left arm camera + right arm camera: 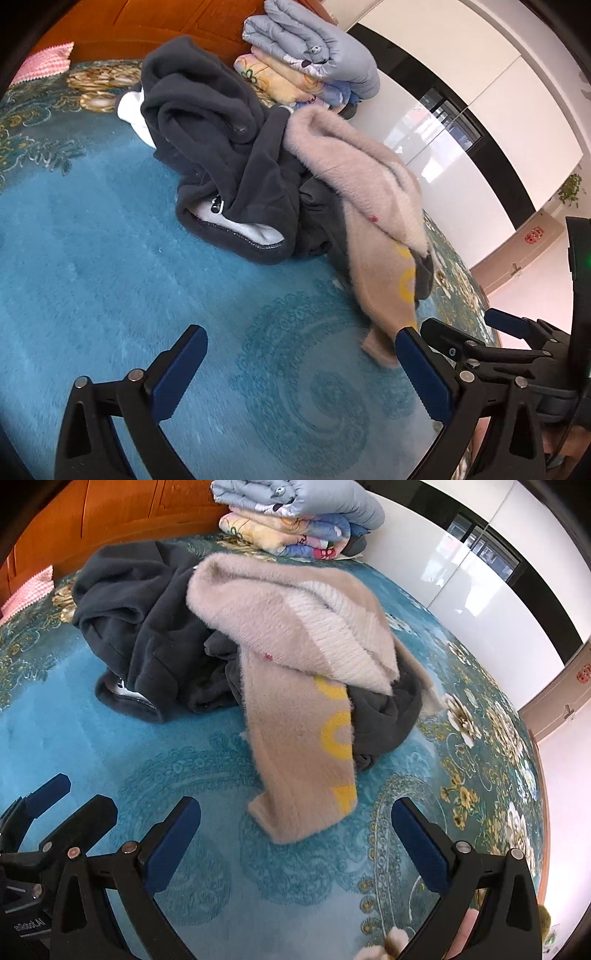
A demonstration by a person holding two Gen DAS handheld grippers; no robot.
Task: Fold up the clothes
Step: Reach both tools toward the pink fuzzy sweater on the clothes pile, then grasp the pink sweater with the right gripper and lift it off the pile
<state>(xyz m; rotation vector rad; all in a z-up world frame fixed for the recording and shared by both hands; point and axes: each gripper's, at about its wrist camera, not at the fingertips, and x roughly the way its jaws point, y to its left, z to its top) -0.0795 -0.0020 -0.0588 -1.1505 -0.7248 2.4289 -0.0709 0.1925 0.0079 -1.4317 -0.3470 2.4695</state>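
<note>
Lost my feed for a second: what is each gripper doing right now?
Left gripper: open, holding nothing, above the blue bedspread.
Right gripper: open, holding nothing, just short of the beige sweater.

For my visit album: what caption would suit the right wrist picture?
Open right gripper hovers over a beige sweater draped on dark grey clothes on a blue bedspread.

The beige sweater (pixel 295 635) is fuzzy, long-napped knit; the dark grey fleece jacket (pixel 221 147) is matt and soft. The teal bedspread (pixel 110 746) looks plush with a slight sheen. The headboard (pixel 122 513) is polished wood, the wardrobe doors (pixel 461 85) glossy white.
</note>
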